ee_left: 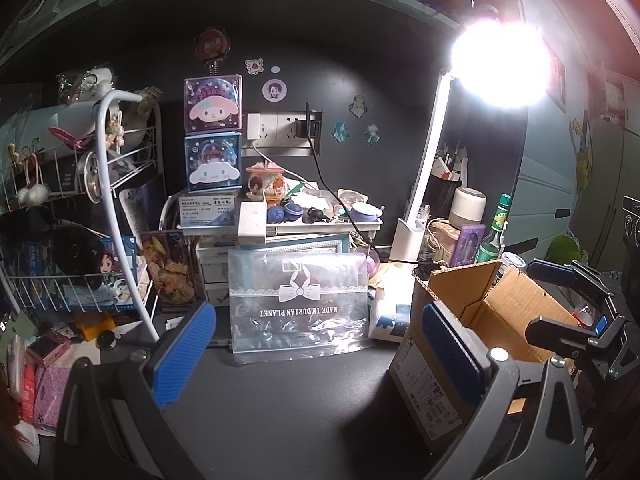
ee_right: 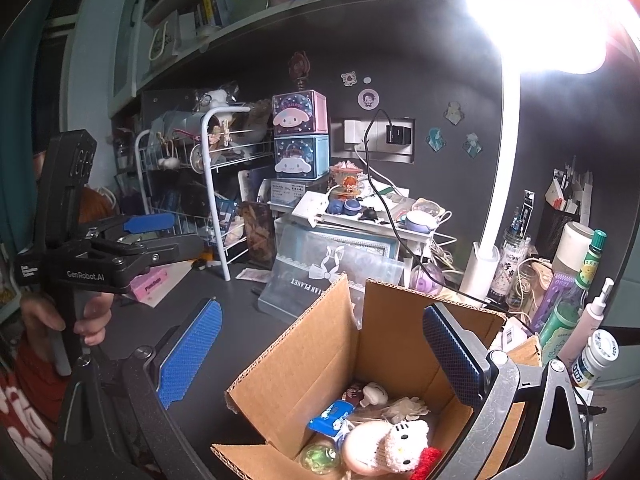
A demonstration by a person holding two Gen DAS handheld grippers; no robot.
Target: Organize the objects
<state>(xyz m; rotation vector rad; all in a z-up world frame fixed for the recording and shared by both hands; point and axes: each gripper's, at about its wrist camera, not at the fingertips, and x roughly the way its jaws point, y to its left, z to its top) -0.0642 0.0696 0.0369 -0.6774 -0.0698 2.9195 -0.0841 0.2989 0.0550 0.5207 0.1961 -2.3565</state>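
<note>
- Box (ee_right: 360, 364) sits open on the dark desk (ee_left: 280, 400), flaps up, at the near right, presumably the collecting bin for loose bits.
- Inside: a Hello Kitty plush (ee_right: 404, 440), a green ball (ee_right: 318, 456), a blue packet (ee_right: 330, 420), a white mushroom toy (ee_right: 372, 394), all dropped in loosely.
- Right gripper (ee_right: 320, 352) hangs over the box mouth, fingers spread wide, nothing between them; looks like a release spot.
- Left gripper (ee_left: 320, 348) faces the clutter, jaws wide apart, empty, lined up on the clear pouch (ee_left: 300, 304) propped against the drawers (ee_left: 212, 276).
- Pouch stands just left of the box, likely the next pick.
- Lamp (ee_left: 424, 184) glare washes out the upper right, so items beside it are hard to tell.
</note>
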